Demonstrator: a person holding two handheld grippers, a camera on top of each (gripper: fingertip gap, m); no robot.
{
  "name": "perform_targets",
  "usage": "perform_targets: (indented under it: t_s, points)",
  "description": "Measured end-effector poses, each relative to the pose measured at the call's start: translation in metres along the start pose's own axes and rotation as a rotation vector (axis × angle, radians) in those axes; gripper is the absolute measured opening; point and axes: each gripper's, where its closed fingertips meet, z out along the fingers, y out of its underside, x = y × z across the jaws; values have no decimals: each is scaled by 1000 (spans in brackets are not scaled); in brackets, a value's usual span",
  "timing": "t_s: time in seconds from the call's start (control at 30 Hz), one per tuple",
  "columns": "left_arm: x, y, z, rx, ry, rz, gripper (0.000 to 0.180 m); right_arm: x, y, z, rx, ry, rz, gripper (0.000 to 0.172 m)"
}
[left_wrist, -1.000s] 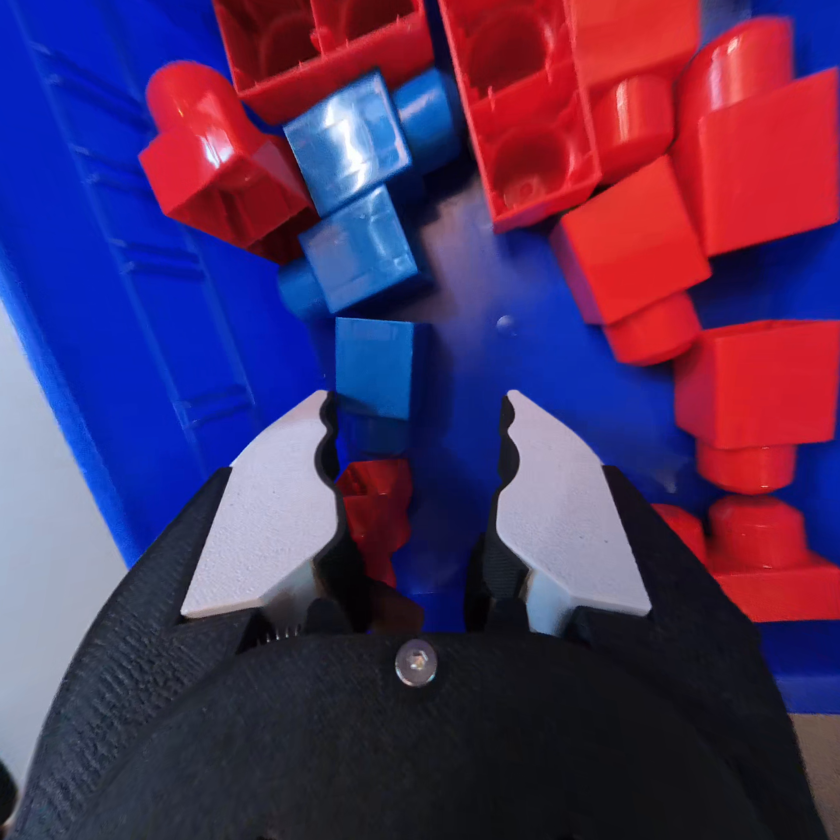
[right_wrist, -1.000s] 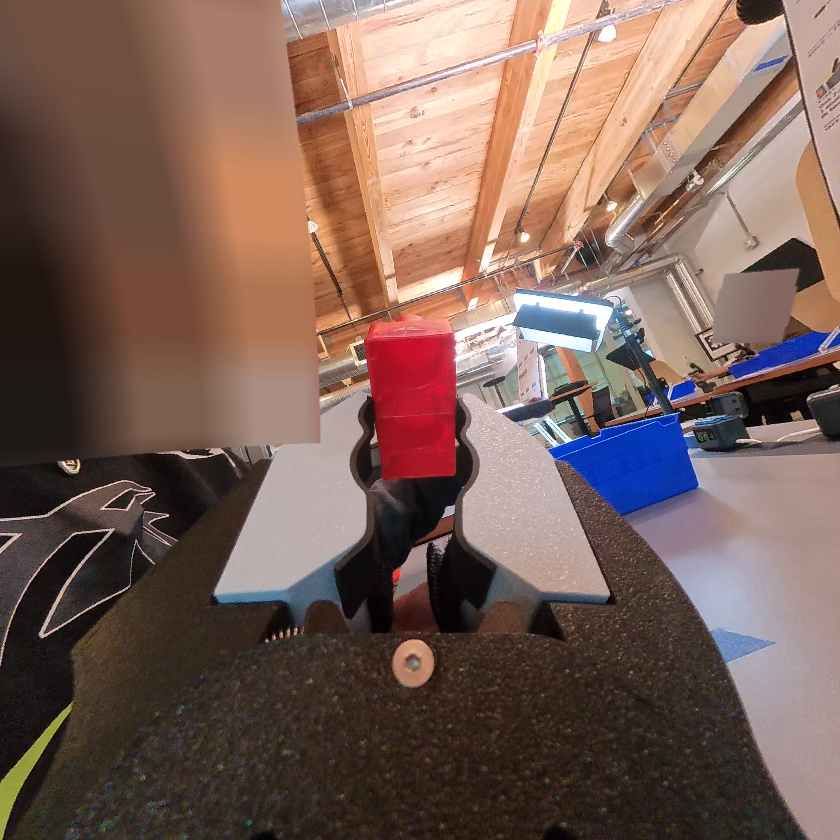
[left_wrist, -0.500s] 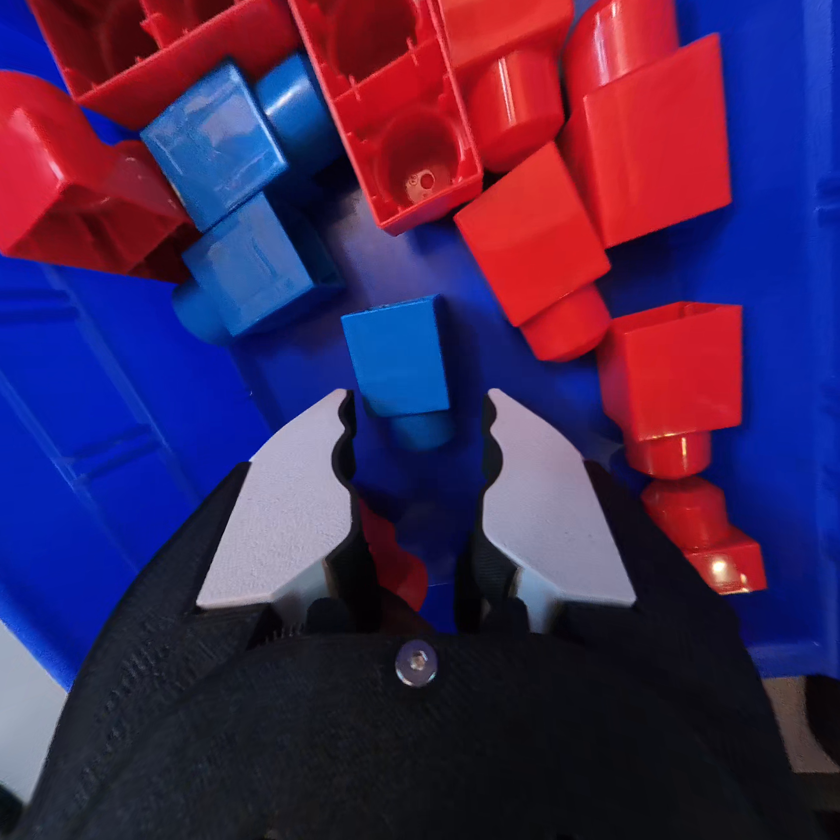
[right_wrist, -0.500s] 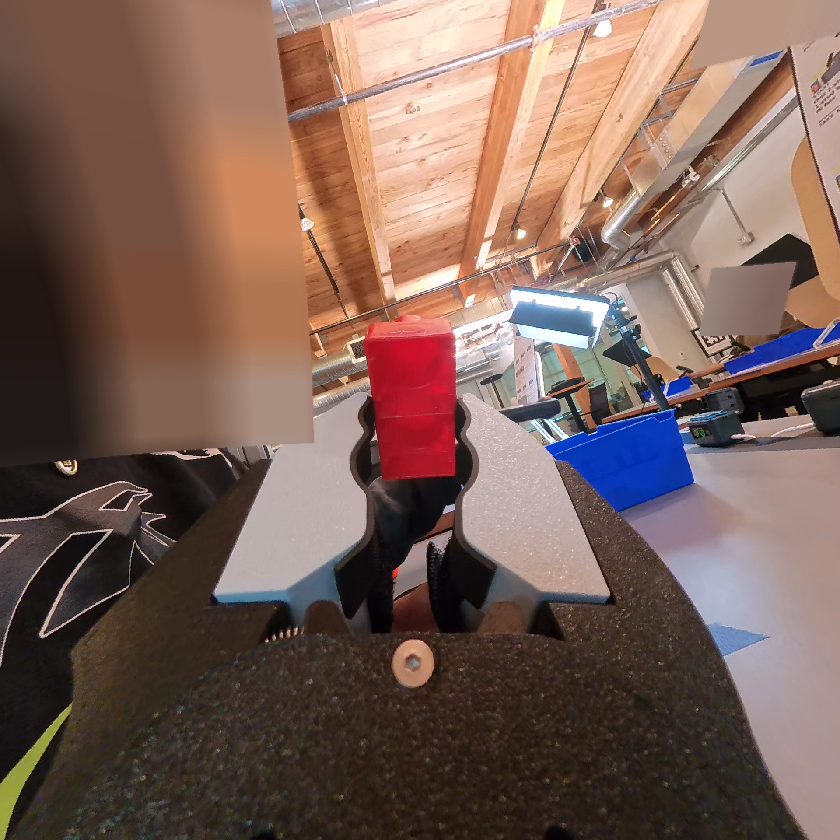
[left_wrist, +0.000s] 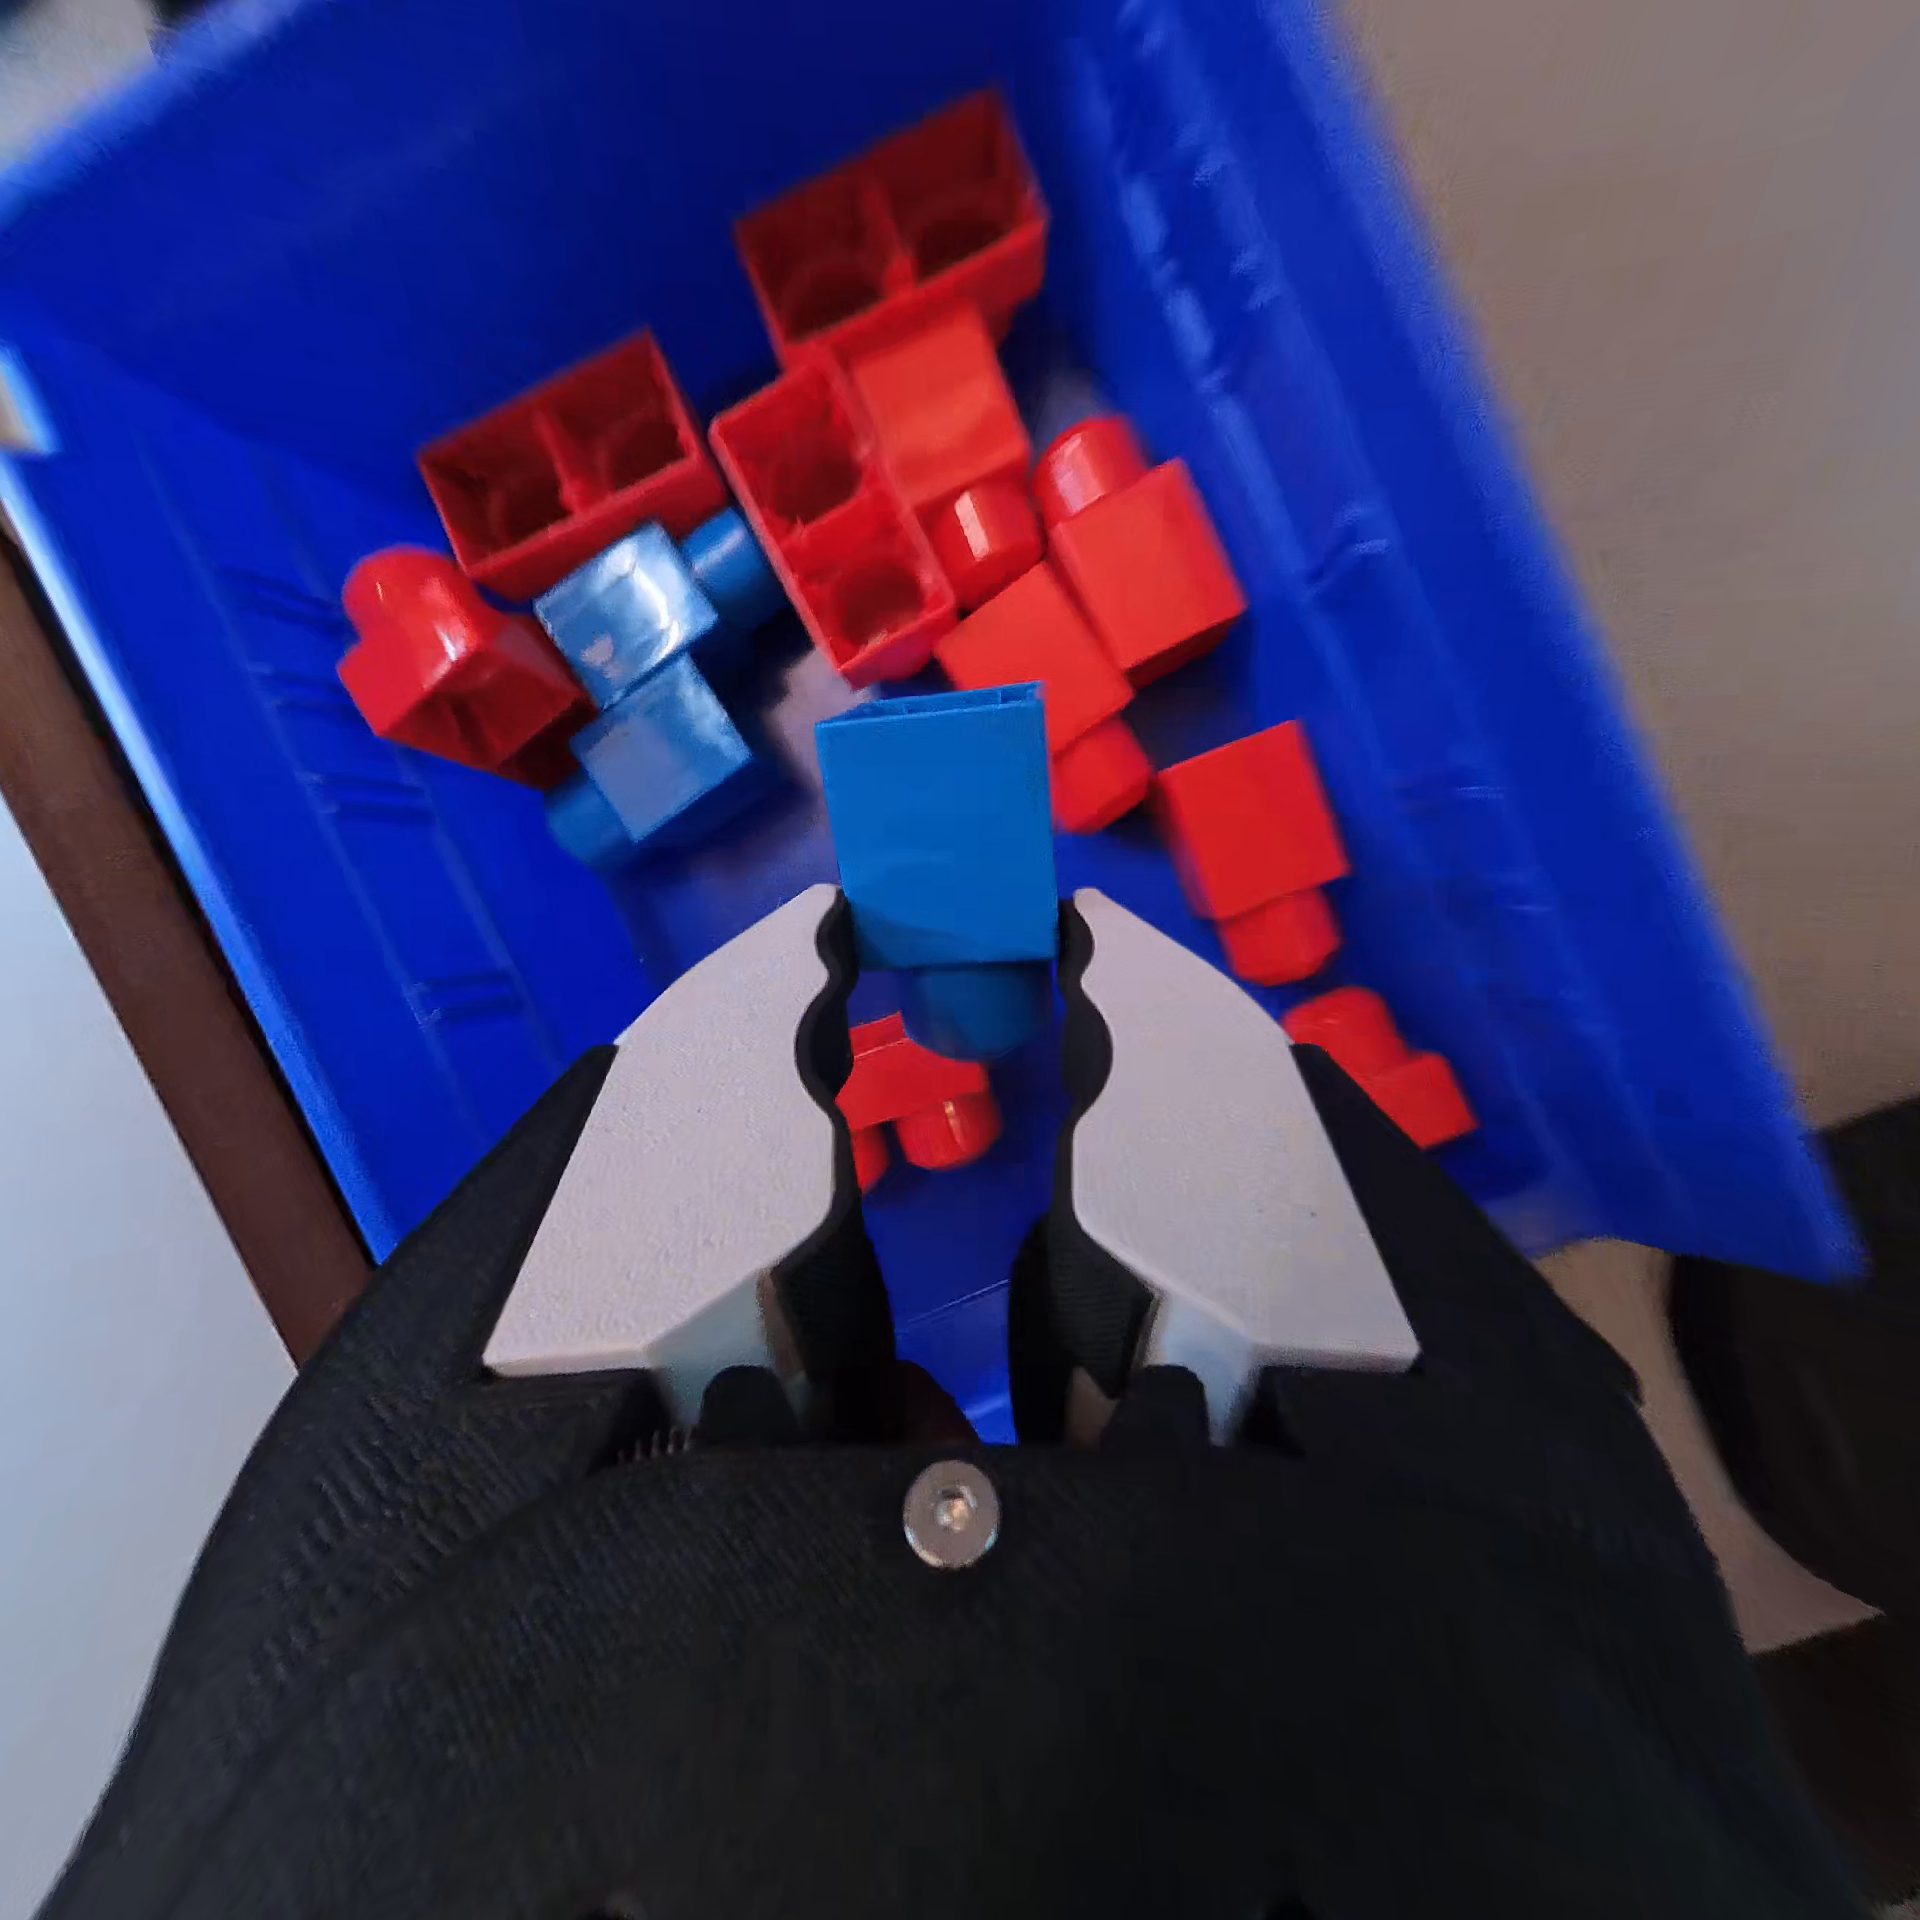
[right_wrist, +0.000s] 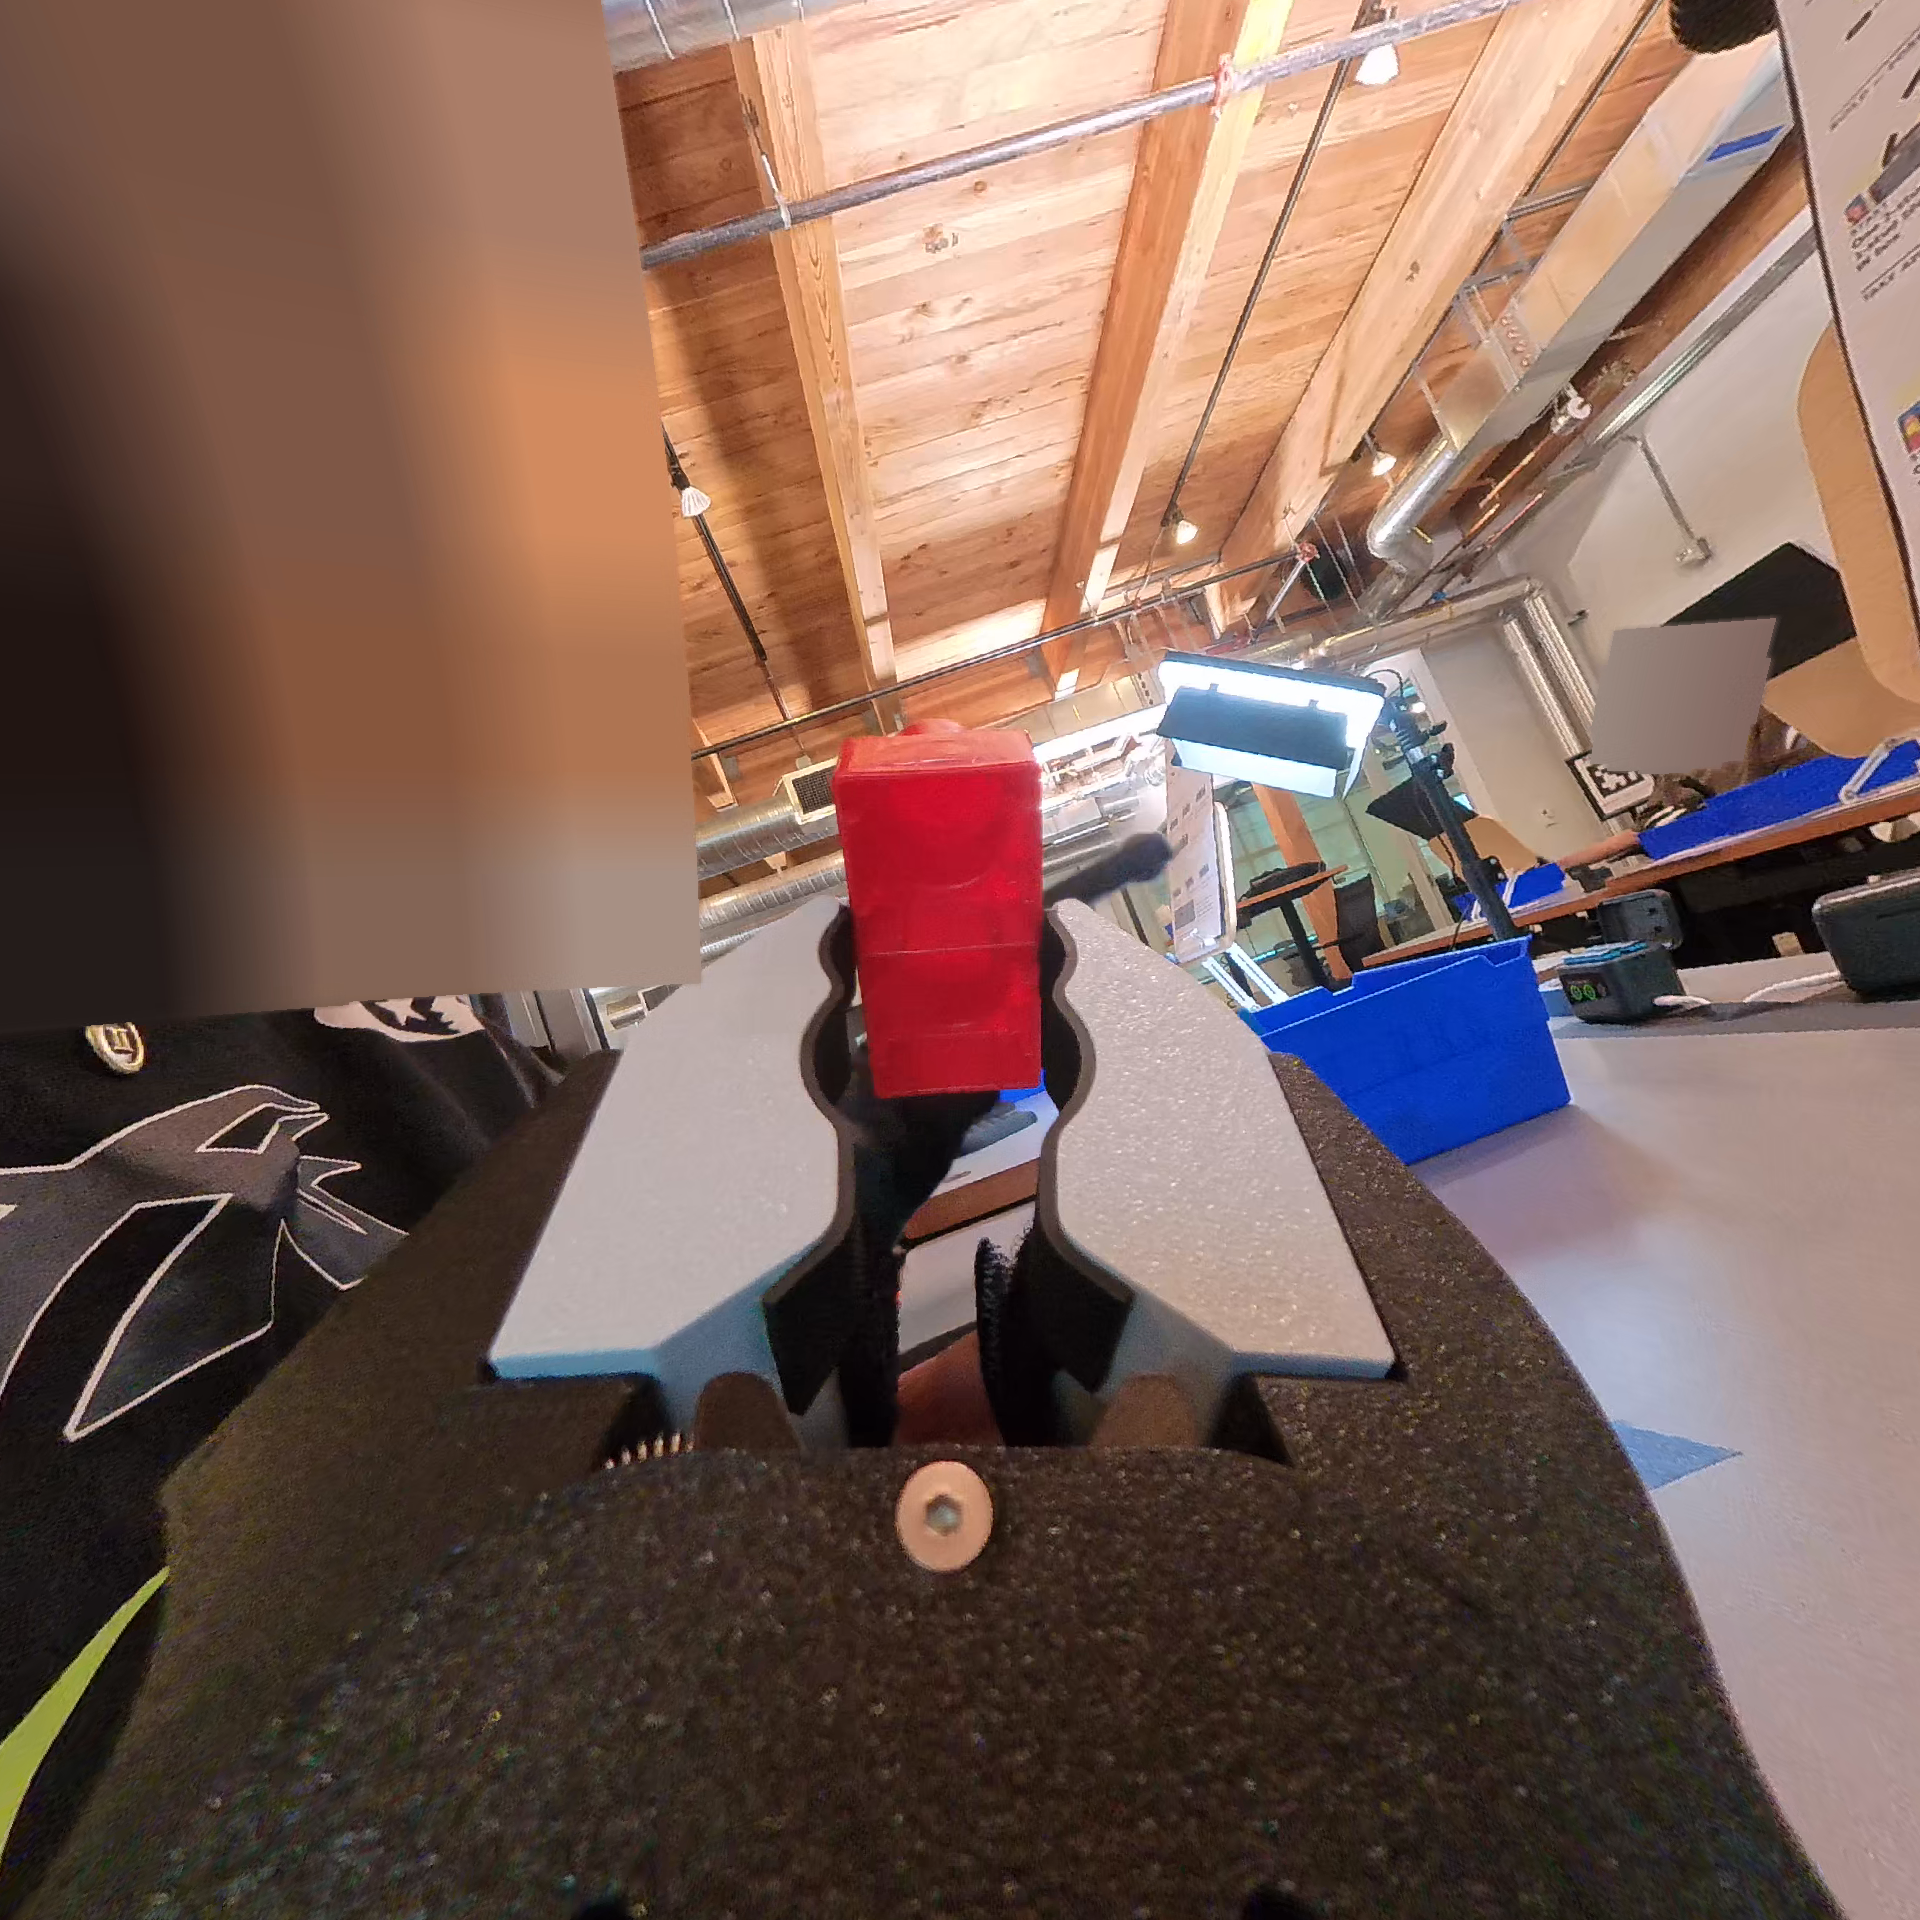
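In the left wrist view my left gripper (left_wrist: 954, 920) is shut on a blue block (left_wrist: 940, 831) with a round stud at its near end. It holds the block above a blue bin (left_wrist: 1403, 582). Several red blocks (left_wrist: 1247, 821) and two more blue blocks (left_wrist: 655, 675) lie in the bin. In the right wrist view my right gripper (right_wrist: 945, 940) is shut on a stack of red blocks (right_wrist: 940, 914), held upright and pointed toward the ceiling. Both pads press on the stack's sides.
A person in a dark printed top (right_wrist: 208, 1174) stands at the left of the right wrist view. Another blue bin (right_wrist: 1423, 1049) stands on a grey table (right_wrist: 1714, 1247), with small devices (right_wrist: 1621, 987) behind it. A brown table edge (left_wrist: 166, 935) runs left of the bin.
My left gripper closed on the blue block and lifted it out of the bin, which now looks farther away. My right gripper kept its hold on the red stack and hardly moved.
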Motion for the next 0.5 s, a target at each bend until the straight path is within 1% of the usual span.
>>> perform_targets:
  t_s: [0.1,0.2,0.27,0.33,0.4,0.47,0.5]
  points:
    - [40,-23,-33,135,57,88,37,0,1,0,-5,2,-3,34]
    - [106,-42,-56,234,161,235,37,1,2,1,-11,4,-6,34]
    - [154,-45,-59,245,228,352,37,0,3,1,-17,4,-11,34]
    - [200,-38,-47,200,287,452,37,0,4,1,-21,5,-18,34]
    - [237,-26,-25,134,324,529,37,0,4,1,-25,6,-24,34]
    - [268,-12,-2,78,376,596,37,0,5,2,-31,10,-30,34]
    - [276,-6,10,49,387,617,37,0,6,2,-34,11,-32,34]
